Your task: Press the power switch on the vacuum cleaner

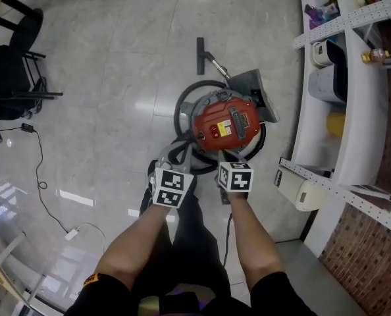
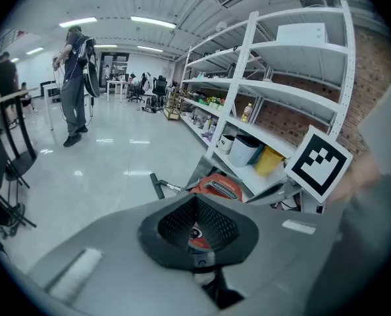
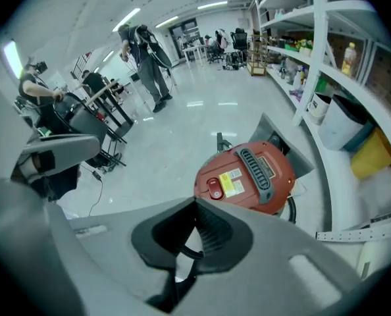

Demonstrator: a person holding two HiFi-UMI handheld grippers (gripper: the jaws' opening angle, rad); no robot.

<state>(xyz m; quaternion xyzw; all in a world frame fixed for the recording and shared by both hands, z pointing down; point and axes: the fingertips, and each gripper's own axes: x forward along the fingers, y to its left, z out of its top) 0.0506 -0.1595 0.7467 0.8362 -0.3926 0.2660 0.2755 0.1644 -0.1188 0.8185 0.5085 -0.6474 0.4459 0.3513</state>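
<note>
Head view shows the vacuum cleaner (image 1: pixel 225 125) standing on the floor (image 1: pixel 116 78) just ahead of the person's feet, close to the foot of the shelving (image 1: pixel 373 110) on the right. Its black hose (image 1: pixel 182 104) loops round its left side.

Both tools hover above the machine's near edge and touch nothing. The left gripper (image 2: pixel 197 199) has its fingers pressed together with nothing between them. The right gripper (image 3: pixel 195 204) is likewise closed and empty.

The power switch (image 3: pixel 214 188) appears to be the red rounded button on the lid, left of the yellow label (image 3: pixel 232 183); that is a judgement, as no marking on it can be read. The right gripper looks better placed for the job, since the button lies just ahead of it and slightly to the right.

To press well, keep the fingers closed as one blunt tip. Bring them straight down onto the middle of the button, then push firmly without sliding onto the label or the grey handle (image 3: pixel 256 170). The canister may roll or tip on the glossy floor, so a vertical push is safer than a slanted one.

In the left gripper view most of the vacuum is hidden behind the gripper's own body. The head view shows the button only as a small spot.
</note>
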